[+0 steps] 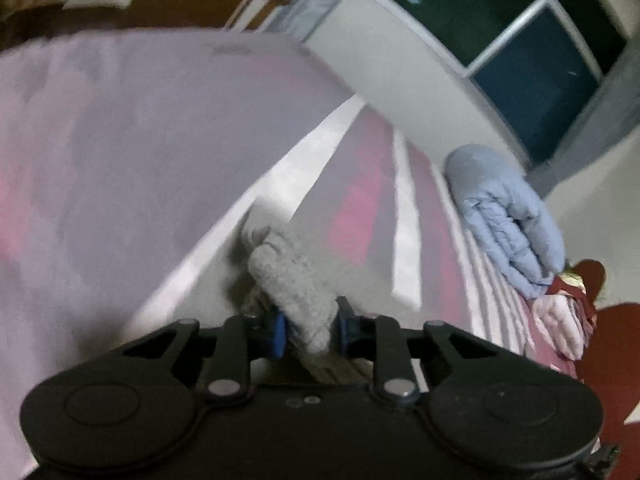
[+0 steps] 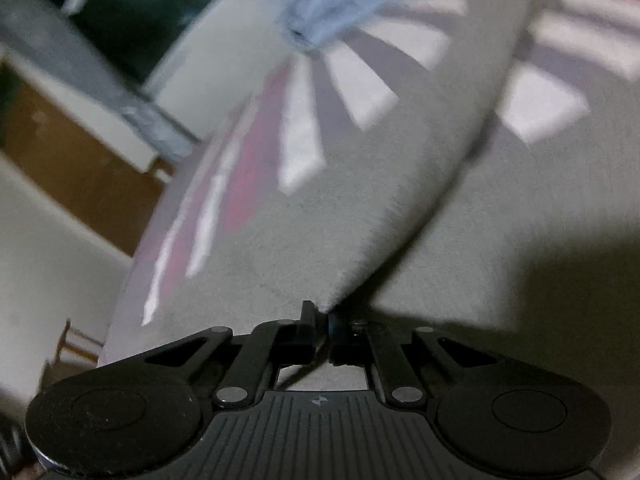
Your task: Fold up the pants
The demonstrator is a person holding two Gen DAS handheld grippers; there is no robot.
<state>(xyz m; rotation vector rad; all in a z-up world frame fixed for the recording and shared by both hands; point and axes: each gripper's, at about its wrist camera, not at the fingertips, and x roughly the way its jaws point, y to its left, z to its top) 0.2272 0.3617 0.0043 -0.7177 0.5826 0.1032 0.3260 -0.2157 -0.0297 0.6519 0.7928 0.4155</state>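
Observation:
The grey fleece pants (image 2: 360, 184) lie spread on a bed with a pink, white and lilac striped sheet (image 1: 360, 208). My left gripper (image 1: 310, 326) is shut on a bunched, thick fold of the grey pants (image 1: 292, 284), held between its blue pads. My right gripper (image 2: 323, 326) is shut on a thin edge of the pants, lifting a flap of the cloth that stretches away from the fingers. The rest of the pants lies flat to the right (image 2: 520, 220). Both views are blurred.
A folded light-blue quilt (image 1: 508, 216) lies at the far side of the bed by the wall, with pink and dark red bedding (image 1: 564, 320) beside it. A dark window (image 1: 540, 40) is above. The bed edge (image 2: 132, 264) drops off at the left.

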